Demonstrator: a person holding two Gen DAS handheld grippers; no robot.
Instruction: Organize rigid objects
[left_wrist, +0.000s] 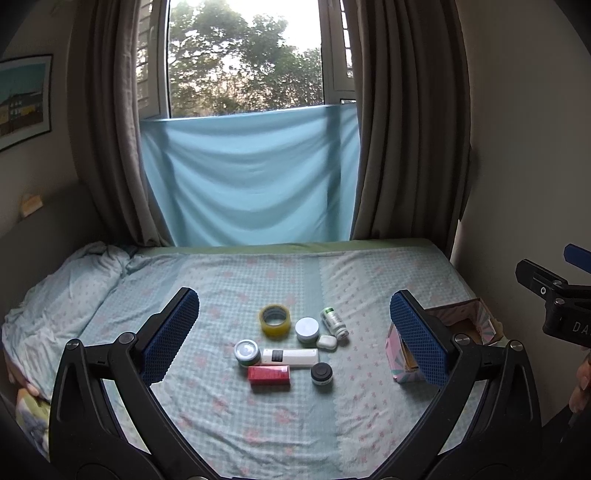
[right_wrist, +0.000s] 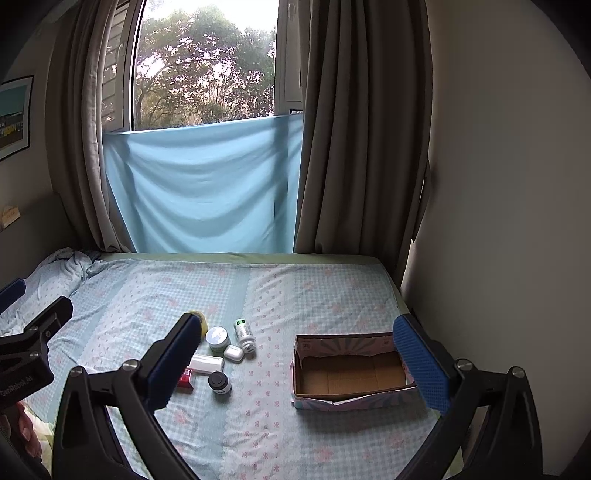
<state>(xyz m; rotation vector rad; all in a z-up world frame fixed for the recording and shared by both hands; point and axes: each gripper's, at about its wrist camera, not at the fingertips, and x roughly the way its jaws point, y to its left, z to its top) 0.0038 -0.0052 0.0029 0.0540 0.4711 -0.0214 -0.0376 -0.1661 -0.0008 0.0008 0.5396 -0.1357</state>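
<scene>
I hold the left gripper (left_wrist: 295, 339) above the bed (left_wrist: 229, 280), its jaws spread wide and gripping nothing, with the little cluster framed between them. The right gripper (right_wrist: 295, 354) is likewise wide apart and unladen, hanging over the cardboard box (right_wrist: 351, 373), which sits open and bare inside, well apart from the cluster to its left.

The pieces lie close together: tape roll (left_wrist: 274, 319), white jar (left_wrist: 307, 329), pill bottle (left_wrist: 334, 323), earbud case (left_wrist: 327, 342), tin (left_wrist: 246, 352), white remote (left_wrist: 290, 357), red carton (left_wrist: 269, 375) and black-lidded jar (left_wrist: 321, 373). Several touch or nearly touch.

My worry is the crowding. Reaching for the remote, I could easily nudge the tin or carton with a finger. The bottle lies on its side, so I expect it to roll if bumped. The soft bedding may also let the round jars tip when pressed, and the light box could slide if I drop something against its wall.
</scene>
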